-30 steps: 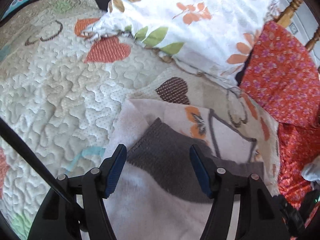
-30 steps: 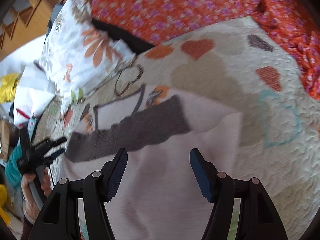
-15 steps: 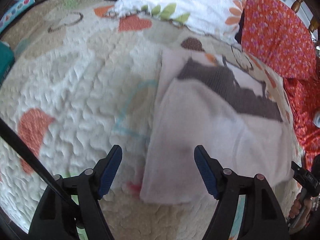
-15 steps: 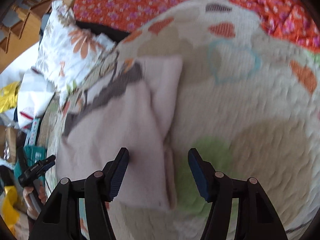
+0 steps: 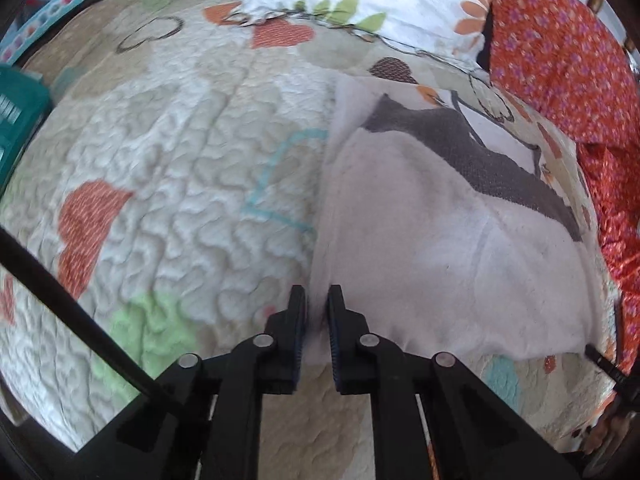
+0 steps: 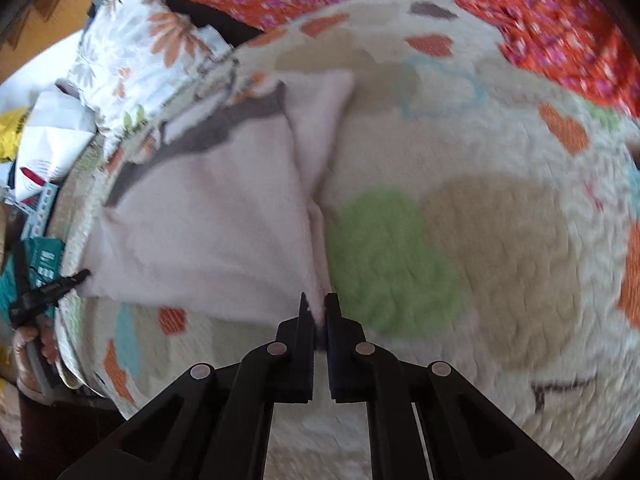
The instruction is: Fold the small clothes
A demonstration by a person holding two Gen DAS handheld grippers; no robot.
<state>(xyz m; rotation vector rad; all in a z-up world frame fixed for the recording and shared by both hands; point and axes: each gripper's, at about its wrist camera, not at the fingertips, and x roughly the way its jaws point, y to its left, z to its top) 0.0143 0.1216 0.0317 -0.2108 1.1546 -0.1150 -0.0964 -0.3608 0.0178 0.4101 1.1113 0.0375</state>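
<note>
Left wrist view shows your left gripper (image 5: pixel 317 304) pinching one near corner of the pale garment (image 5: pixel 420 248); your right gripper (image 6: pixel 317 308) pinches the other, probably both layers. It stretches away from both toward the bed's (image 5: pixel 160 160) pillow end, grey band farthest.

a pale pink garment (image 5: pixel 432 248) with a grey band (image 5: pixel 480 160) lies folded, flat on the quilt (image 5: pixel 180 168).
</note>
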